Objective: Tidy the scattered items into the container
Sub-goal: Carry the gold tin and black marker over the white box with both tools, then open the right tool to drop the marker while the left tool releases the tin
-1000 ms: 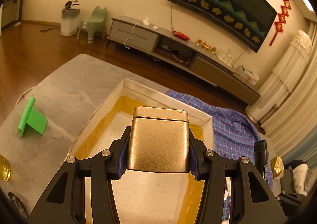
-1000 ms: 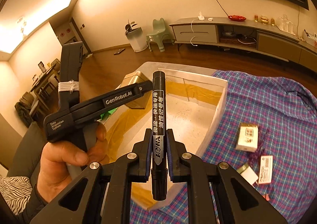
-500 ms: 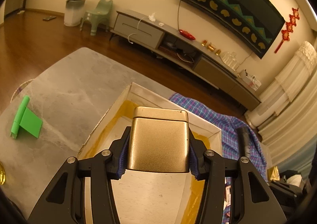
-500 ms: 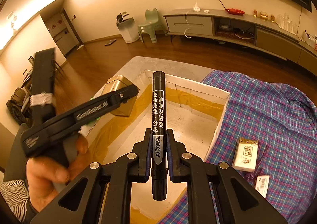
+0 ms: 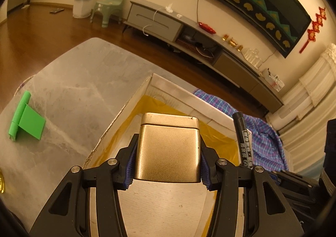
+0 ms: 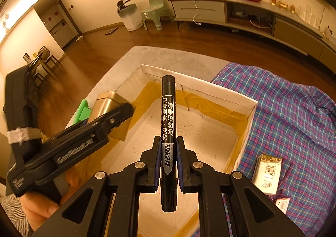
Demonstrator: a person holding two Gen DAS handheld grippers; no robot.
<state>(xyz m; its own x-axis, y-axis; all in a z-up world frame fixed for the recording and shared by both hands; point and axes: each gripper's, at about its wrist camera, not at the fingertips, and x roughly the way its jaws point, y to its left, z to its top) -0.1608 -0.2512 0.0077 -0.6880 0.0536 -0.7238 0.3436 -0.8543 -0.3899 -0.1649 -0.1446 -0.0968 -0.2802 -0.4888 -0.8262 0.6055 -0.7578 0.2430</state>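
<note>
My left gripper (image 5: 168, 163) is shut on a gold metal tin (image 5: 168, 144) and holds it over the open white box (image 5: 178, 92) lined with yellow tape. My right gripper (image 6: 167, 159) is shut on a black marker (image 6: 167, 123) and holds it over the same box (image 6: 226, 94). The marker also shows in the left wrist view (image 5: 243, 138), over the box's right side. The left gripper with the tin (image 6: 107, 102) shows in the right wrist view at the box's left wall.
The box stands on a grey marble table (image 5: 73, 81). A green plastic piece (image 5: 25, 119) lies on the table to its left. A plaid cloth (image 6: 294, 111) lies right of the box with a small white packet (image 6: 267, 174) and a tag (image 6: 282, 204) on it.
Both grippers have moved further over the box. The marker has come into the left wrist view at the right. The left gripper has sunk lower towards the box's left side.
</note>
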